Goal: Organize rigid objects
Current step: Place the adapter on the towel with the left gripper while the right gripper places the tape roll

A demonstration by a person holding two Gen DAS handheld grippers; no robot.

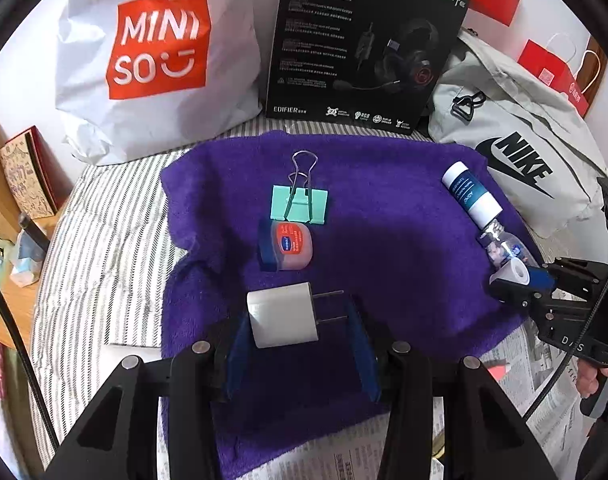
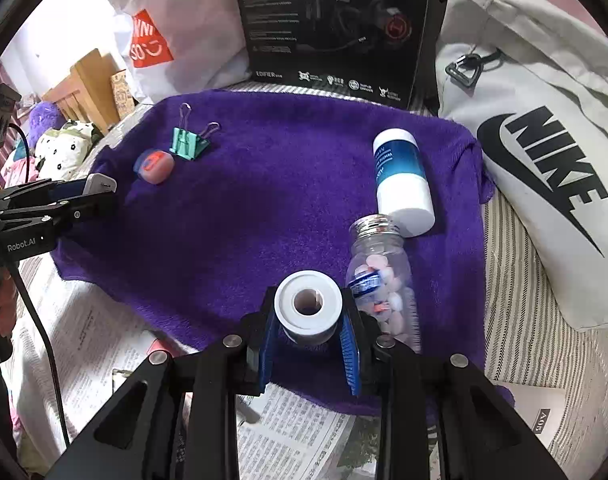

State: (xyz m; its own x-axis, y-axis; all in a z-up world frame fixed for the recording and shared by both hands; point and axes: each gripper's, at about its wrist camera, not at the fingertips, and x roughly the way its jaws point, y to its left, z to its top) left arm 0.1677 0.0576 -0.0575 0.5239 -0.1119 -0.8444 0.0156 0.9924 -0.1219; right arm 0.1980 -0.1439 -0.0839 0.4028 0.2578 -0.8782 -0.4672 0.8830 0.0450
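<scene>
**White cap beside the open pill bottle; charger between the left blades**

Left wrist view: the left hand-held gripper (image 1: pixel 300 332) has its blue fingers apart around the white cube-shaped plastic wall charger (image 1: pixel 278 318), which lies on the purple fleece towel (image 1: pixel 384 240) with its prongs pointing toward the right finger; whether the pads touch it I cannot tell; the small pink jar with a blue lid (image 1: pixel 286 246) lies just beyond the charger, the mint-green metal binder clip (image 1: pixel 300 202) beyond that.

Right wrist view: the right hand-held gripper (image 2: pixel 308 320) is clamped on the white round plastic cap (image 2: pixel 308 306), its hollow facing the camera; the clear uncapped pill bottle (image 2: pixel 380 280) lies just right of the cap, long axis running away, threaded mouth at the far end; so the cap likely must travel forward and right; the right arm is nearer.
</scene>
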